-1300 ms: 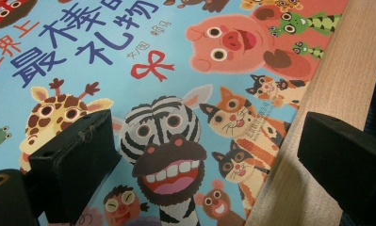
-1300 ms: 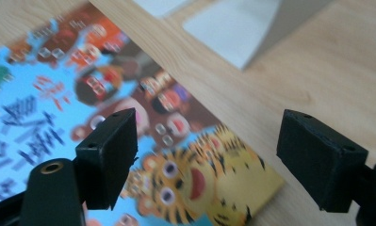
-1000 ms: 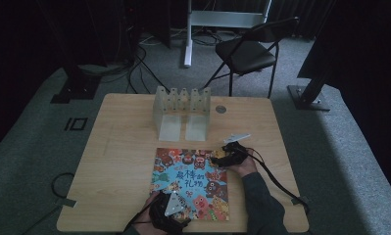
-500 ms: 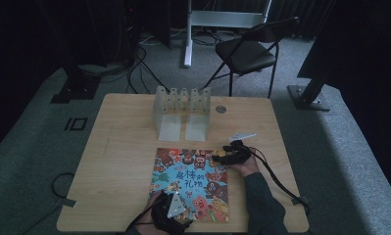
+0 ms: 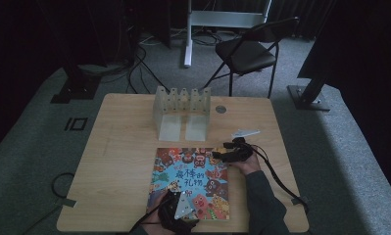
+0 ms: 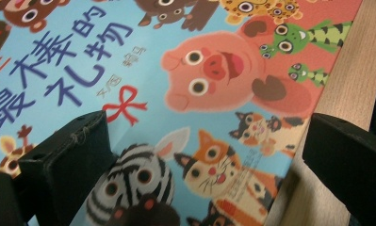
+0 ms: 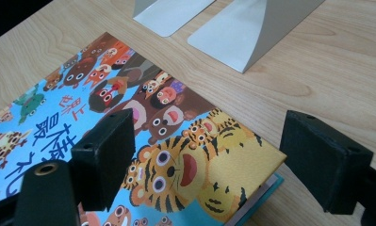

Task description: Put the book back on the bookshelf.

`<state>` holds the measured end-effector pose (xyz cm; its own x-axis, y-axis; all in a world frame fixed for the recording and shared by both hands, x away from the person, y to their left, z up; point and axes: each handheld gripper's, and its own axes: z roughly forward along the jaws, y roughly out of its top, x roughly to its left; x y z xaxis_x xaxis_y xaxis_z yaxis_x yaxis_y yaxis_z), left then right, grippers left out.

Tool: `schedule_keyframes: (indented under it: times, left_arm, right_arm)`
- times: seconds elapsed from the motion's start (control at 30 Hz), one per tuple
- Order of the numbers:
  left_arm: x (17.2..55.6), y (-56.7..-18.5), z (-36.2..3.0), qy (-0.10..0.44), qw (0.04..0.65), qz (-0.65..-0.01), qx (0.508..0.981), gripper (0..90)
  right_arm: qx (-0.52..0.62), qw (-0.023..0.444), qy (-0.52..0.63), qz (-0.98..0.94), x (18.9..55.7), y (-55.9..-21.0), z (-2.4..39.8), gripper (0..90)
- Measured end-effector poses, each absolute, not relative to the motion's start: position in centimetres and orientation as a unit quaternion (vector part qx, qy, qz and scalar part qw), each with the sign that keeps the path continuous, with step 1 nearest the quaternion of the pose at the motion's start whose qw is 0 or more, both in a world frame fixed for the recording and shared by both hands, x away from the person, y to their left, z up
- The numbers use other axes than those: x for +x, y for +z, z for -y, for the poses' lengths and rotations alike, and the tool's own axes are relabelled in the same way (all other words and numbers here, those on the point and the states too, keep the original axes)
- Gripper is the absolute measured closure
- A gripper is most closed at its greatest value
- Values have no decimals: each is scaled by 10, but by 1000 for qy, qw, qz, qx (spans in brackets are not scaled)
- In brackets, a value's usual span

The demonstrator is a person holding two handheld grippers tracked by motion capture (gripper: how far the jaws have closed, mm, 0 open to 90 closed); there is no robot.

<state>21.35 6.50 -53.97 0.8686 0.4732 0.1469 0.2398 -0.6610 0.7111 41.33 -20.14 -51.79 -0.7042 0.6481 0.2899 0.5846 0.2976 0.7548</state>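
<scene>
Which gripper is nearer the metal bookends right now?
Right. The right gripper sits at the book's far right corner, short of the bookends; the left gripper hangs over the book's near edge.

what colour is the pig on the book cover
Pink, with a darker red snout and mouth; the pig on the book shows best in the left gripper view.

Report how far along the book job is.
Done: the picture book lies flat, closed, before the rack. In hand: the right tool straddles its far corner, open; the left tool hangs open over its near edge. Left: grasping, lifting, probably shelving.
</scene>
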Motion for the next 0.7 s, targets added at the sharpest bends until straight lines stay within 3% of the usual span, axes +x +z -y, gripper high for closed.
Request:
schedule_keyframes:
  times: [0.7]
  left_arm:
    - [214, -527, -57, 170, 397, -199, 880, 11]
  right_arm:
    - [373, 27, 484, -792, 413, -495, 203, 193]
